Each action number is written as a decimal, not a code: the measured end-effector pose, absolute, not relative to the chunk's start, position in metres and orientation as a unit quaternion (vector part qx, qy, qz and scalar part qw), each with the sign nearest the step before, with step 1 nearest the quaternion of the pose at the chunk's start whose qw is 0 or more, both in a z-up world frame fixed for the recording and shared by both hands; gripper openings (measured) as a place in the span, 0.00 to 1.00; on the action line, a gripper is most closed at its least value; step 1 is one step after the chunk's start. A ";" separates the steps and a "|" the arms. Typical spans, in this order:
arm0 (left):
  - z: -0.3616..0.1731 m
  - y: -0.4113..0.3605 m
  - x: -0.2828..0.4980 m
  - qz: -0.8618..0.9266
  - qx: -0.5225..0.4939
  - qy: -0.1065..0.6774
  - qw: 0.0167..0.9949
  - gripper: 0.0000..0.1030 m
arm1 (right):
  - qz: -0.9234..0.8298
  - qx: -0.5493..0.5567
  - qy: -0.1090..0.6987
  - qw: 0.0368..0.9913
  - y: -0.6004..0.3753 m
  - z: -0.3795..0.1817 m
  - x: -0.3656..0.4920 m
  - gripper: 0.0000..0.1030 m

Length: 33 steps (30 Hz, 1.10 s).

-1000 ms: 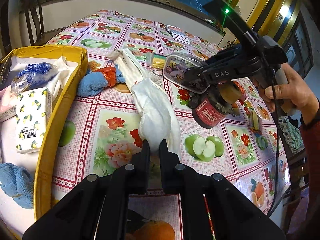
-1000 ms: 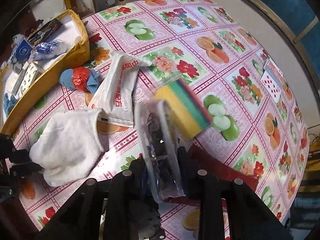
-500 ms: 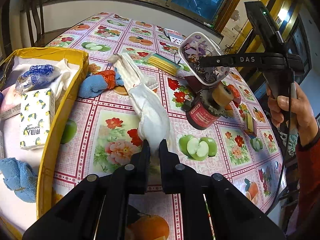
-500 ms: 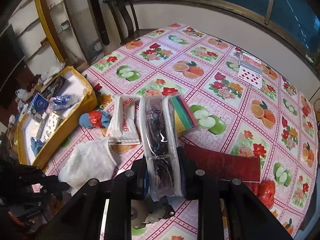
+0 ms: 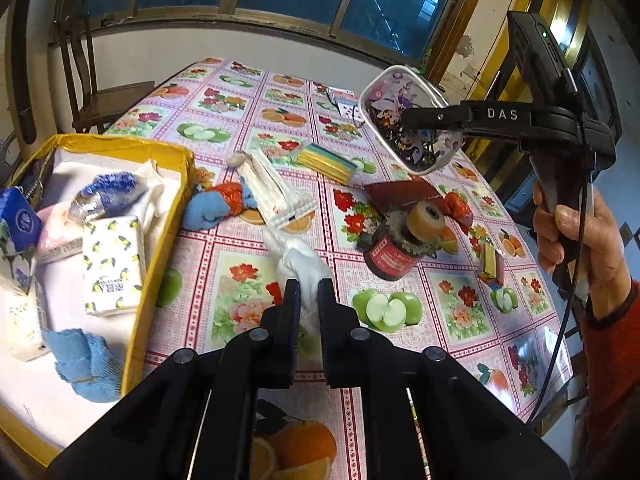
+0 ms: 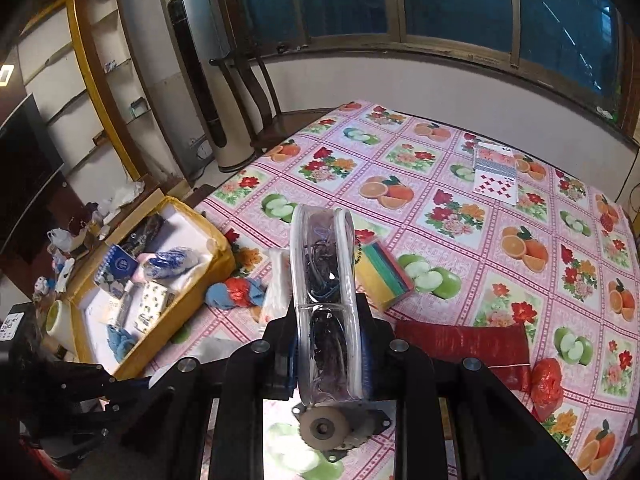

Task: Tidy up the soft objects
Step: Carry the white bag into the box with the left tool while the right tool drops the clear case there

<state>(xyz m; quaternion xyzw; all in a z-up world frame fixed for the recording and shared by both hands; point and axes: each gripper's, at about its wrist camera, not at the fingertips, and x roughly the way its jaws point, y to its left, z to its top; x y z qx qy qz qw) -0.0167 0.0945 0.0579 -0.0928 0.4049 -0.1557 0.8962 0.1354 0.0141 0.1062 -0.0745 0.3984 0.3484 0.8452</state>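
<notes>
My left gripper is shut on a white cloth, whose bunched end lifts off the flowered tablecloth. To its left stands the yellow box holding tissue packs, a blue cloth and a blue-patterned bag. My right gripper is shut on a clear plastic case full of dark cords, held high above the table; that case shows at upper right in the left wrist view. A blue-and-red sock and a white wipes pack lie beside the box.
A red jar with a tape roll on top stands mid-table. A striped sponge stack, a red pouch, a red bag and playing cards lie around. Chairs stand at the far edge.
The right gripper has risen and tilted up with the clear case. The left gripper has lifted, pulling the white cloth up into a narrow bunch.
</notes>
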 end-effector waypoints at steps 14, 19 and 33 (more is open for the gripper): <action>0.131 0.204 0.003 -0.038 -0.083 0.337 0.937 0.07 | 0.461 -0.051 0.399 0.791 0.138 0.107 0.088 0.23; 0.094 0.204 0.006 -0.050 -0.079 0.384 0.919 0.07 | 0.466 -0.069 0.410 0.781 0.176 0.092 0.082 0.23; -0.005 0.089 0.018 -0.121 0.038 0.536 0.835 0.72 | 0.407 -0.056 0.424 0.807 0.100 0.082 0.110 0.23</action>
